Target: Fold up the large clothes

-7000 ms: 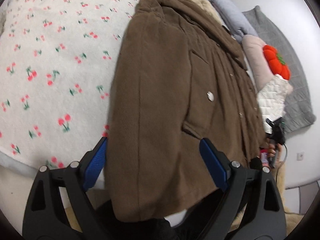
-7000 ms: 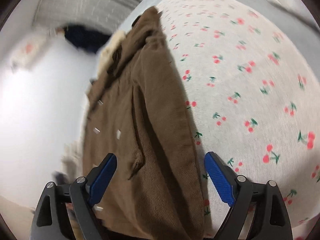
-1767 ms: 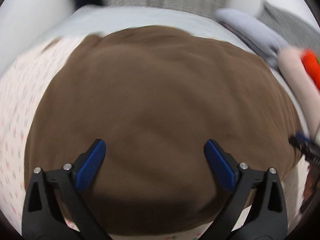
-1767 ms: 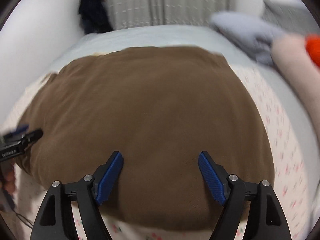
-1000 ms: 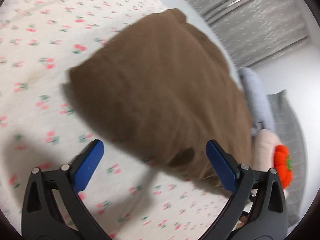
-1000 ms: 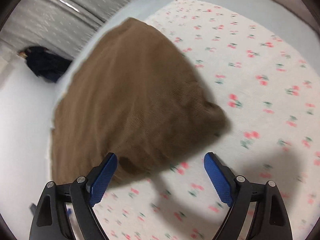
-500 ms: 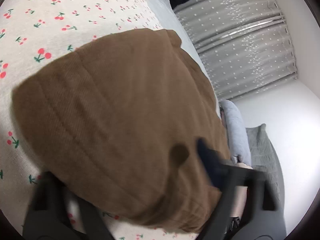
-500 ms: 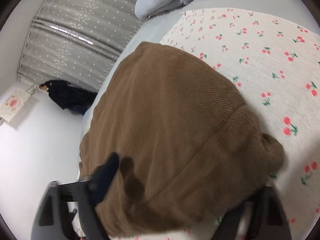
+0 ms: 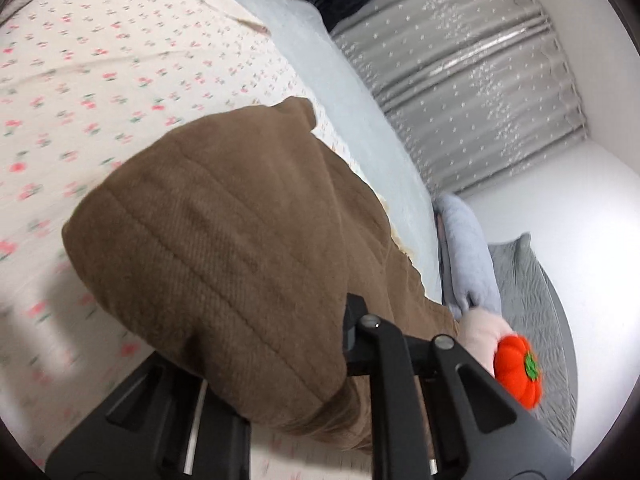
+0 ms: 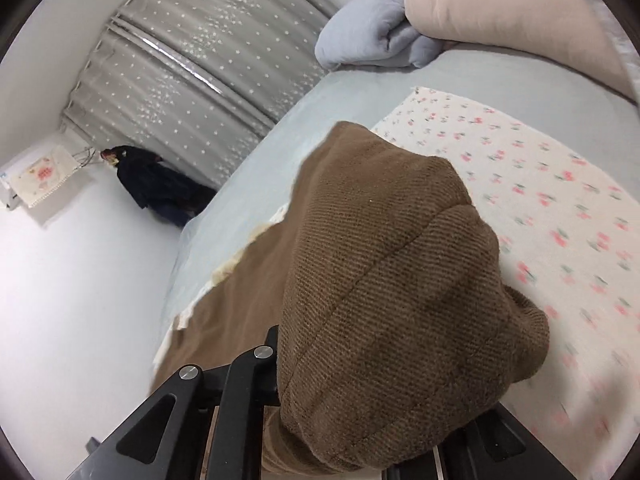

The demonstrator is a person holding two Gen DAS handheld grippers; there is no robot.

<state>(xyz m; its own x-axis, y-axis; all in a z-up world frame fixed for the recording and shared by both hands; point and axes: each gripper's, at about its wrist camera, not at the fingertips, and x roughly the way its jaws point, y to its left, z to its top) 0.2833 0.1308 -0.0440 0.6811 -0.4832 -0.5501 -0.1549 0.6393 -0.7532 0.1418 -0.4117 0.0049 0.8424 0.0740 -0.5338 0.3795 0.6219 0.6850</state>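
Observation:
The brown corduroy coat (image 9: 224, 240) lies on the cherry-print bedspread (image 9: 80, 60). In the left wrist view its folded corner drapes over my left gripper (image 9: 280, 384), hiding the fingertips; the jaws are drawn close together with the cloth between them. In the right wrist view the coat (image 10: 380, 300) bulges up over my right gripper (image 10: 360, 420), and its fingers are likewise closed in on the fabric and mostly hidden. Both grippers hold the coat's edge near the camera.
A pale blue sheet (image 9: 352, 92) runs along the bed's far side. A grey-blue folded quilt (image 9: 468, 256), a pink pillow (image 10: 500, 4) and an orange pumpkin plush (image 9: 520, 368) lie at the head. Grey starred curtains (image 10: 192, 72) and a dark garment (image 10: 160, 188) stand beyond.
Both grippers were open above the folded coat a second ago. They have moved down onto its near edge and closed on it; the cloth now covers the blue pads.

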